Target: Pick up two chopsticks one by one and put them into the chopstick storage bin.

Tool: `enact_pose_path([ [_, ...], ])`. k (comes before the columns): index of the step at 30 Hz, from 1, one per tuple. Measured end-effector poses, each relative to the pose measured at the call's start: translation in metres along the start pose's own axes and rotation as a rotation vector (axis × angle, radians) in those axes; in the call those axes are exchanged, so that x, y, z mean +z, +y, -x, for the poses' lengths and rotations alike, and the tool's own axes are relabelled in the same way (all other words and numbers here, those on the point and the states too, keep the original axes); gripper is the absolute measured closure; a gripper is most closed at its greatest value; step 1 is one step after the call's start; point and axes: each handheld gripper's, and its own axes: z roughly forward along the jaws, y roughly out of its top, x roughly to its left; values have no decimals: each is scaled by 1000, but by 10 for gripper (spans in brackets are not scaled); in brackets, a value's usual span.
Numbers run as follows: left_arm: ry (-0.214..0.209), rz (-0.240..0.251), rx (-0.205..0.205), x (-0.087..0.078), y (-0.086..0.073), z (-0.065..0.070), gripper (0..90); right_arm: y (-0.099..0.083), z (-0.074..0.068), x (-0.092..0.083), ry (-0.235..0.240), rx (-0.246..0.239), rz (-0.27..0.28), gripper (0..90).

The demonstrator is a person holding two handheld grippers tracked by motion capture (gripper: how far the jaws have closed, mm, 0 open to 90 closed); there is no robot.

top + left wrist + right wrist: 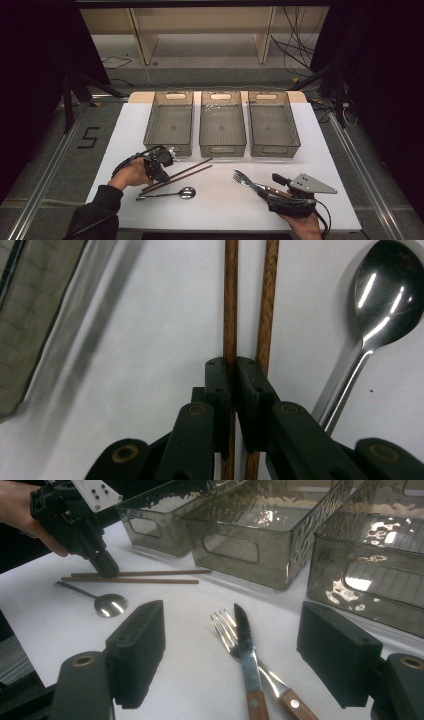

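Across the white counter [225,200] we see three smoked plastic bins [223,125] in a row, all apparently empty. Our left tool [233,385] is clenched on one of two wooden chopsticks [230,305], the other lying just outside its jaw, beside a spoon [385,295]. We judge the sticks light, stiff and prone to rolling; a grip near the middle suits. Our right tool [235,650] stands released over a knife [246,645] and fork [225,627].

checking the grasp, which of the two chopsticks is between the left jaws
The left chopstick in the left gripper view; the other chopstick runs outside the right jaw.
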Motion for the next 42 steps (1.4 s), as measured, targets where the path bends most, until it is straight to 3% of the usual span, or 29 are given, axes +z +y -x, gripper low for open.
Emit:
enact_pose_path([
  [6,17,-2,47,-5,-1,5,840,0,0,0,-1,0,0,281],
  [8,20,12,34,-6,-1,7,841,0,0,0,0,0,0,281],
  [9,20,3,48,-8,-2,7,841,0,0,1,-1,0,-1,281],
  [11,40,30,53,-14,-3,10,841,0,0,0,-1,0,-1,282],
  [12,52,25,72,-18,-3,10,841,0,0,0,-1,0,0,281],
  [15,68,34,78,-24,-3,12,841,0,0,0,-1,2,-1,281],
  [25,88,137,85,-57,-7,23,840,0,0,1,-1,1,-1,281],
  [28,86,178,55,-66,-8,21,841,0,0,1,-1,1,-1,281],
  [33,94,265,-26,-77,-7,13,840,0,0,0,-1,1,0,281],
  [34,87,295,-57,-81,-6,10,840,0,0,0,-1,1,0,281],
  [35,87,295,-57,-81,-6,10,840,0,0,0,-1,1,0,281],
  [42,113,353,-155,-94,0,-5,840,0,0,0,1,2,1,281],
])
